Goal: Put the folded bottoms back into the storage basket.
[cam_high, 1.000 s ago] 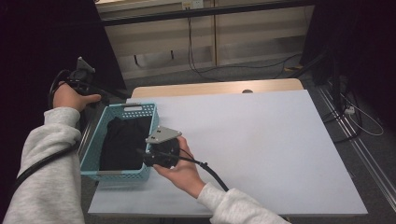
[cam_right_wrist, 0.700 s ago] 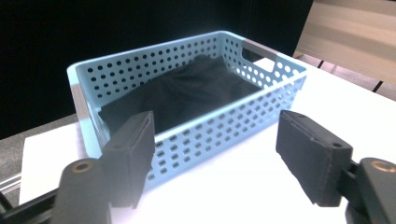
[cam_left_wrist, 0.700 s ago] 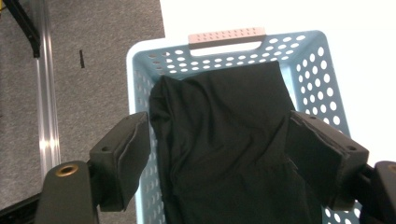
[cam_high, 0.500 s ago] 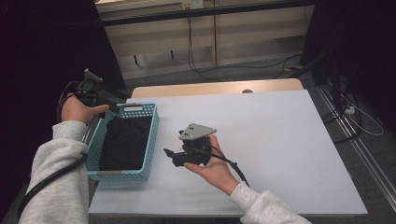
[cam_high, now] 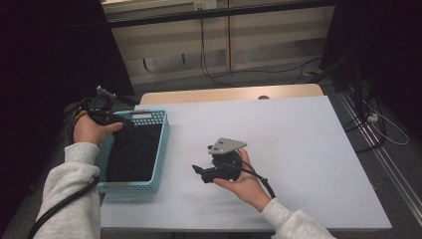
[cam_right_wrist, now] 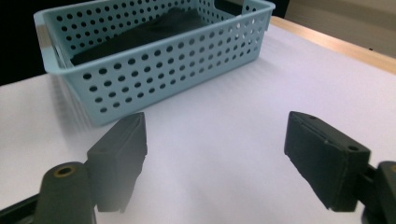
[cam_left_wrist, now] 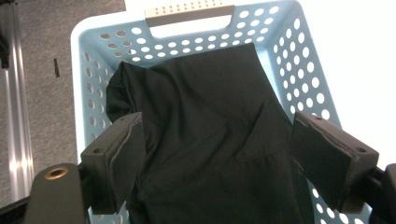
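A light blue perforated basket (cam_high: 161, 144) stands at the table's left edge with a black cloth (cam_high: 132, 152) lying in it. My left gripper (cam_high: 127, 123) hovers over the basket's far end. Its jaws have just been opening and stand open above the cloth (cam_left_wrist: 205, 93), with the pads apart from it (cam_left_wrist: 219, 125). My right gripper (cam_high: 199, 172) is over bare table to the right of the basket and points at it. Its jaws have just been opening too; they are open with nothing between them (cam_right_wrist: 215, 128). The basket (cam_right_wrist: 163, 70) and the cloth (cam_right_wrist: 154, 28) lie ahead of it.
The white table (cam_high: 308, 149) stretches to the right of the basket. A wooden strip (cam_high: 229, 93) runs along its far edge. Beyond it are floor cables (cam_high: 219, 74) and a wall. A metal rail (cam_left_wrist: 16, 116) lies on the floor beside the basket.
The right gripper has moved right, away from the basket's edge to over the bare table. The left hand has come down and in over the basket's far end.
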`<state>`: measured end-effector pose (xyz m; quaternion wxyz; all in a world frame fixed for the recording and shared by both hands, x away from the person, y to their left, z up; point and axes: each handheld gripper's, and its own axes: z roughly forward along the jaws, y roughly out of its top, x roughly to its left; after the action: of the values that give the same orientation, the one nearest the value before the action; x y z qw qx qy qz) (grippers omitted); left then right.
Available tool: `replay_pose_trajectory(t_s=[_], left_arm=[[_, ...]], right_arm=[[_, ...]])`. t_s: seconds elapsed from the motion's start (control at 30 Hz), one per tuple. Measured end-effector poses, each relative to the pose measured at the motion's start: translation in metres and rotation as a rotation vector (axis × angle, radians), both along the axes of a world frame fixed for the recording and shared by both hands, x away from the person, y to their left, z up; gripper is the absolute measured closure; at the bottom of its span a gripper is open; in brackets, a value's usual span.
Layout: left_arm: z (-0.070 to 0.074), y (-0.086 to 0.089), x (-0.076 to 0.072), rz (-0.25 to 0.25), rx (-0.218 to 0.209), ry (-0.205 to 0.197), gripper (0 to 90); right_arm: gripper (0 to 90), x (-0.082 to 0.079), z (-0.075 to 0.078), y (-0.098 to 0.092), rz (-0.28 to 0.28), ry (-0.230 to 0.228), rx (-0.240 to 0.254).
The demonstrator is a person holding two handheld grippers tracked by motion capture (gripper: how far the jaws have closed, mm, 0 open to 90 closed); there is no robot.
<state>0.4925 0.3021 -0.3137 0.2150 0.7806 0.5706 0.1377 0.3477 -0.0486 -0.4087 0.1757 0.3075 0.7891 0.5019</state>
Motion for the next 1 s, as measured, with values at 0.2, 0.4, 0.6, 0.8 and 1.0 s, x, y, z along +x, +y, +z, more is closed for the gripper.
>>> replay_pose_trajectory(t_s=[0.2,0.4,0.6,0.8,1.0], left_arm=[[-0.017,0.005,-0.004,-0.001,-0.013,-0.005,19.7],[-0.035,0.006,-0.009,-0.007,-0.02,-0.012,24.0],[-0.051,0.011,-0.01,0.009,0.002,0.024,47.1],[-0.075,0.016,-0.005,0.029,0.029,0.097,73.3],[-0.1,0.017,-0.001,0.023,0.057,0.101,77.8]], right_arm=[[20.1,-0.004,-0.009,-0.016,-0.004,0.01,-0.015],[19.9,-0.01,-0.017,-0.035,-0.032,0.016,-0.027],[19.9,-0.014,-0.022,-0.054,-0.06,0.014,-0.028],[19.9,-0.016,-0.028,-0.07,-0.092,0.021,-0.02],[19.6,-0.016,-0.033,-0.073,-0.093,0.025,-0.028]])
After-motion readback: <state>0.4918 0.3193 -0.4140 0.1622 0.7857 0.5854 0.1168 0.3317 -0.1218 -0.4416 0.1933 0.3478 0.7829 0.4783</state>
